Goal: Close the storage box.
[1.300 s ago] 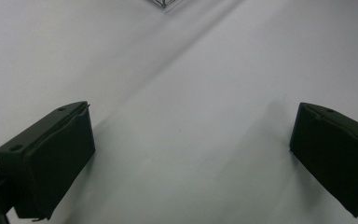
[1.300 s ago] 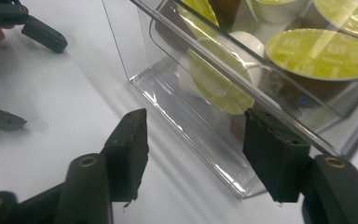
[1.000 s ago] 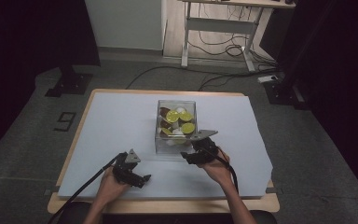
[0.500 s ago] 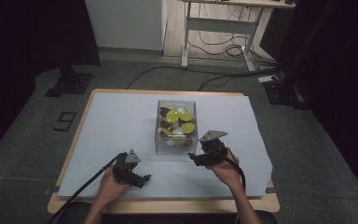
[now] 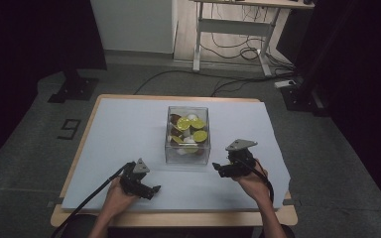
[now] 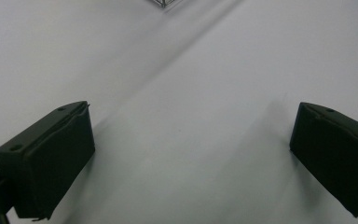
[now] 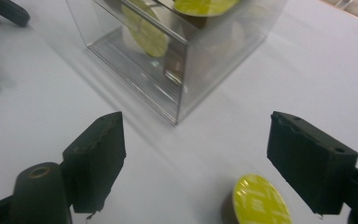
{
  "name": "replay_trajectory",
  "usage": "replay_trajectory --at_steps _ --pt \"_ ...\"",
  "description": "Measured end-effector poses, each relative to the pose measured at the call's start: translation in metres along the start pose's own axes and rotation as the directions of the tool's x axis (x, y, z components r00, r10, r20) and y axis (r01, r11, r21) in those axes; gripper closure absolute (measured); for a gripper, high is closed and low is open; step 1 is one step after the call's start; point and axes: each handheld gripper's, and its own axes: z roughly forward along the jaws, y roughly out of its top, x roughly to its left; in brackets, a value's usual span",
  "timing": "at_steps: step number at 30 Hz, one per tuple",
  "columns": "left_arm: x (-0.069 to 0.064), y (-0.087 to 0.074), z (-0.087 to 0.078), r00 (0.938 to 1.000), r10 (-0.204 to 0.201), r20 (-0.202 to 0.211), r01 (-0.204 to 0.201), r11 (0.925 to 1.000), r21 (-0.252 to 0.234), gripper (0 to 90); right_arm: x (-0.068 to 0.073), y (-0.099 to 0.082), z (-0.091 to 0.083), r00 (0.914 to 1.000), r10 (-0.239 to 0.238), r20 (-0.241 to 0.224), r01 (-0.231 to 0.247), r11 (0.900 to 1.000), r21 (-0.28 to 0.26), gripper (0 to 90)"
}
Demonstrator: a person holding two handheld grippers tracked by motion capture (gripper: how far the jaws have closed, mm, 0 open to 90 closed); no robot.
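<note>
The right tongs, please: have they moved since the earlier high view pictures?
Yes. The right tongs have drawn back from the clear box, toward the table's right and near edge, their jaws opening with nothing between them.

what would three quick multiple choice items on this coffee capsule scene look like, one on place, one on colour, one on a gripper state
1. Where does the loose coffee capsule lie?
A. on the white table cover, between the right gripper's jaws
B. inside the clear box
C. on the floor

2. What colour is that capsule's lid?
A. red
B. yellow-green
C. blue

3. How do the jaws of the right gripper stand?
A. shut on the capsule
B. shut on the box wall
C. open, pressing on nothing

Answers:
1. A: the right gripper view shows the capsule on the table cover, outside the clear box.
2. B: its foil lid is yellow-green, like lids seen in the box.
3. C: the jaws stand wide apart and have just been opening; the capsule lies between them, near one jaw, but no pad presses on it.
</note>
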Motion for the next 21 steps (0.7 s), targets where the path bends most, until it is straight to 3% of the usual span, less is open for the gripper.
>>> replay_trajectory --at_steps 12,21 --pt "0.001 0.000 0.000 1.0000 -0.005 0.005 0.005 1.0000 -0.003 0.0 -0.021 -0.026 -0.012 0.9961 0.070 0.054 -0.071 0.9971 0.025 14.1" --pt "0.001 -0.001 -0.002 1.0000 0.005 -0.002 -0.005 1.0000 0.003 0.0 -0.032 -0.051 -0.012 0.9930 0.093 0.073 -0.097 0.9938 0.055 8.1"
